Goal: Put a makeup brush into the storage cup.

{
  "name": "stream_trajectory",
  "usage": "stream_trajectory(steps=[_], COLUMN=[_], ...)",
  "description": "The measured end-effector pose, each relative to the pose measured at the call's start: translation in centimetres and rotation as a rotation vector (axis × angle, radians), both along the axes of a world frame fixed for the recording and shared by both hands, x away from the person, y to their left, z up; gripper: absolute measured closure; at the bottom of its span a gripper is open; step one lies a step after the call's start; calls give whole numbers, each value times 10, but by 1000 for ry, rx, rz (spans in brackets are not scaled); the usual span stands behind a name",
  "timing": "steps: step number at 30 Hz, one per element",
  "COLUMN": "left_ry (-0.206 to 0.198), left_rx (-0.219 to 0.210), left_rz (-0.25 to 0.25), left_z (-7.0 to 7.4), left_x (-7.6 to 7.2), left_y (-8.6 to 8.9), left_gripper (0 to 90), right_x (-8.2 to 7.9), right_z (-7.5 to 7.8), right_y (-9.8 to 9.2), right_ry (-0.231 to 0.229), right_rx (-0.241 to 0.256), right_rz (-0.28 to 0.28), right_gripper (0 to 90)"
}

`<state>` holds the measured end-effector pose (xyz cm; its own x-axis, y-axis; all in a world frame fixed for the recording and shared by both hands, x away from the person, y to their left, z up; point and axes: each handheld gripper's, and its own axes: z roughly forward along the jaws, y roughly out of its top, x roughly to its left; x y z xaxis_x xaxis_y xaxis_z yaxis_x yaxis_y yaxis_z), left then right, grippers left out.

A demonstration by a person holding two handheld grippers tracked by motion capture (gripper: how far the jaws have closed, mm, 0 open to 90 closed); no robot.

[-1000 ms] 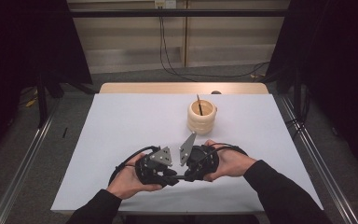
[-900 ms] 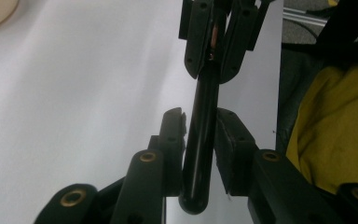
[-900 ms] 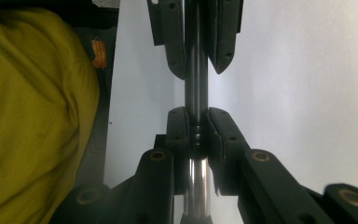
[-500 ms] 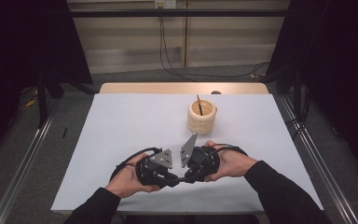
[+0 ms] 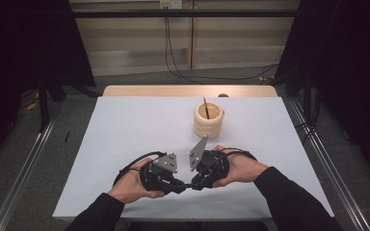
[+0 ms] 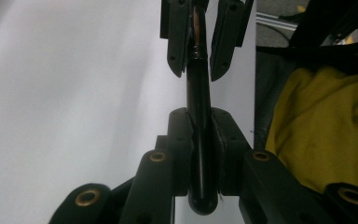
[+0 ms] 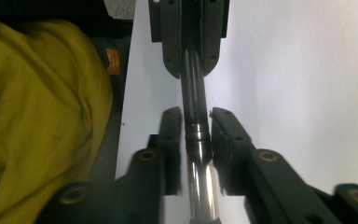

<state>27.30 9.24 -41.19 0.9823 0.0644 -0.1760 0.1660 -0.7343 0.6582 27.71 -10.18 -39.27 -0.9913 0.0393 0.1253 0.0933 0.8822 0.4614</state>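
While both are hovering near the bench's (image 5: 125,125) front edge, the left tool (image 6: 199,135) and right tool (image 7: 196,135) are each clenching one black pen (image 6: 199,107).

We see a bench (image 5: 125,139) covered by a plain white sheet, with a strip of bare wood showing along its far edge. On the sheet, toward the far right of the middle, stands a pale round wooden pot (image 5: 208,120), upright, with a thin dark stick (image 5: 205,109) leaning inside it. At the far edge, just behind the pot, a small dark thing sits on the wood strip; we cannot tell what it is.
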Motion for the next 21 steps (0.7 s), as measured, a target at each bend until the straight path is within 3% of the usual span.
stream_trajectory(steps=[6,17,19,21], left_ry=[0,0,3,11], left_rx=[-7,-77,-61,-97], left_rz=[24,95,100,125], left_z=[0,-2,-3,-6], left_x=[0,1,0,-3], left_y=[4,10,12,13], left_gripper=[795,795,795,795], right_x=[4,3,3,2], right_z=[-3,1,-1,-3], right_y=[-11,-33,-38,-42], right_ry=[7,-39,-47,-49], right_rx=[77,213,239,252], right_rz=[-76,-214,-239,-264], right_gripper=[579,280,254,230])
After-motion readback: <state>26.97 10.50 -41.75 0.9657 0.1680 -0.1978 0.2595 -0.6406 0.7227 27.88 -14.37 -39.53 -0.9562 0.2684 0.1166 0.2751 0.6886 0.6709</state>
